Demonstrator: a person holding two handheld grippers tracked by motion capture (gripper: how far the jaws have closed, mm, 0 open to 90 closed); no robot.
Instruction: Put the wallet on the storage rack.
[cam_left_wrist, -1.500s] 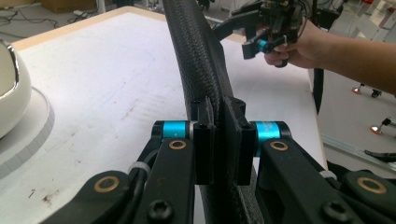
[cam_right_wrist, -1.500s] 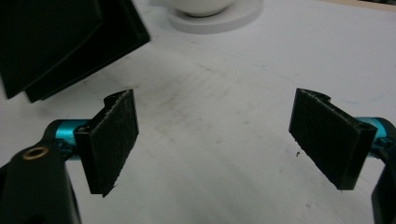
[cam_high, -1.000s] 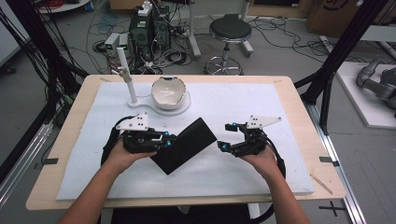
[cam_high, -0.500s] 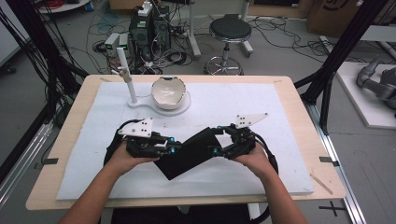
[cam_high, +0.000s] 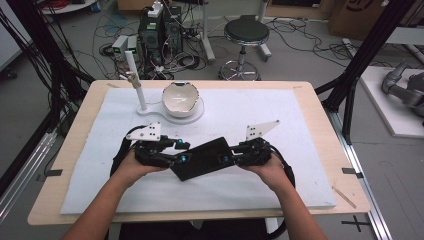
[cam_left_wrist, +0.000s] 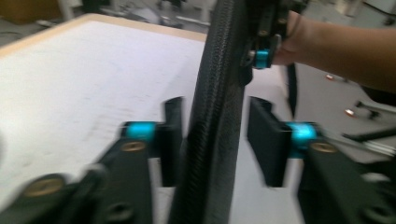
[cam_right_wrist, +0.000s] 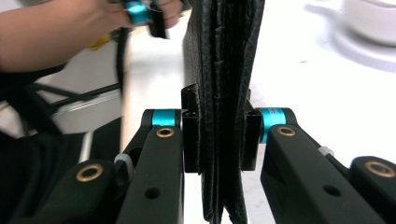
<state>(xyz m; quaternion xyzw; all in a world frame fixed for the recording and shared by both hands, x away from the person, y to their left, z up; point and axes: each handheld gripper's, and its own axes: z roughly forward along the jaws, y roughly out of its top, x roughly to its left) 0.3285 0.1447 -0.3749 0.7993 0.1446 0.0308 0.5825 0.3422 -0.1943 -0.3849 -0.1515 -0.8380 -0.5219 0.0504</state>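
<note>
Gripping low over the table (cam_high: 310, 105), both hands level, knuckles up. Left gripper (cam_high: 172, 152): jaws just been opening, spread, black folded pouch (cam_high: 207, 159) between them, pads clear of it. Right gripper (cam_high: 240, 154): jaws just closed, pinching pouch's other end. White mat (cam_high: 280, 115) beneath; bowl (cam_high: 180, 99) behind.

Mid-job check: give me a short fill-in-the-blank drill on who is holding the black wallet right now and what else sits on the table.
1. The right hand-held gripper is ____ on the black wallet.
2. The left hand-held gripper has just been opening; its pads stand ____ the wallet.
3. Behind the wallet, on the white mat, sits a white ____.

Missing words: shut; apart from; bowl
</note>
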